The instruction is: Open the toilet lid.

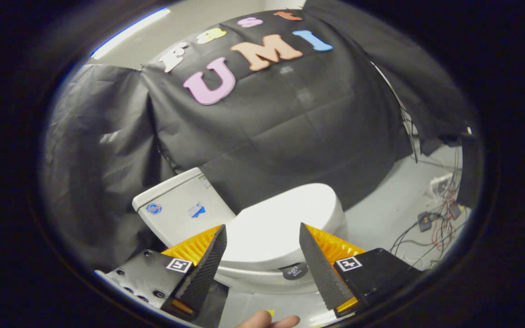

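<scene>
A white toilet stands on the pale floor in front of the black cloth wall. Its lid point(280, 218) lies flat down on the bowl point(262, 278). The white tank point(180, 209) rises at the left of the lid. My gripper point(262, 230) hovers above the lid, open, with nothing between its fingers. The lid shows in the gap between the two fingers and beyond them. A small dark round tag point(294, 272) sits on the bowl's rim near the right finger.
Loose cables and small electronic parts point(435, 218) lie on the floor to the right of the toilet. Black cloth hangs behind the tank and around the booth. A person's fingertips point(269, 321) show just below the fingers.
</scene>
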Demonstrator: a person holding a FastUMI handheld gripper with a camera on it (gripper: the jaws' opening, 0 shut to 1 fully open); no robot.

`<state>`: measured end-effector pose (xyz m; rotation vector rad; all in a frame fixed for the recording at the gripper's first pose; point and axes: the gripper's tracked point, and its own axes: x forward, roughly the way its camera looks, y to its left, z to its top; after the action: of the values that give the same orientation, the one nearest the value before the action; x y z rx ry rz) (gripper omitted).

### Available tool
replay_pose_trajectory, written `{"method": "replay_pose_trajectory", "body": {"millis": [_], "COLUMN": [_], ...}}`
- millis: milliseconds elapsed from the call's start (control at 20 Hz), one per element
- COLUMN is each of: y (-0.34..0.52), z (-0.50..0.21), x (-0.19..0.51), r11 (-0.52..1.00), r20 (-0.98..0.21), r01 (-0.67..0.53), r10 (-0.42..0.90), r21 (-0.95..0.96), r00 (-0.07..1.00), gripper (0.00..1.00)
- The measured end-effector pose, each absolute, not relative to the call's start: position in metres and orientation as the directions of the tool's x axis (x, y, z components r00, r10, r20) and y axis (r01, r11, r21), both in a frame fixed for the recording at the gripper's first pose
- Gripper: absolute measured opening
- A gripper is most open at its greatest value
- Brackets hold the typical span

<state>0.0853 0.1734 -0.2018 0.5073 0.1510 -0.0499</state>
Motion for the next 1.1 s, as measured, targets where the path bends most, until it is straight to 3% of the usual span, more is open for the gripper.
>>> {"method": "replay_pose_trajectory", "body": {"millis": [500,650,850,1050,1100], "y": [0.18,0.182,0.188,0.186,0.182], "z": [-0.306,-0.32,-0.319,-0.318,-0.323], "x": [0.096,0.105,0.12,0.12,0.121], "r11": [0.68,0.593,0.529,0.416,0.385], "r20": [-0.296,-0.304,-0.27,-0.253,-0.274], "r01": [0.207,0.238,0.221,0.212,0.241], "r10": [0.015,0.013,0.017,0.047,0.033], "r21": [0.703,0.77,0.819,0.884,0.891], "r00": [0.955,0.952,0.963,0.966,0.961], "gripper": [0.96,0.89,0.71,0.47,0.47]}}
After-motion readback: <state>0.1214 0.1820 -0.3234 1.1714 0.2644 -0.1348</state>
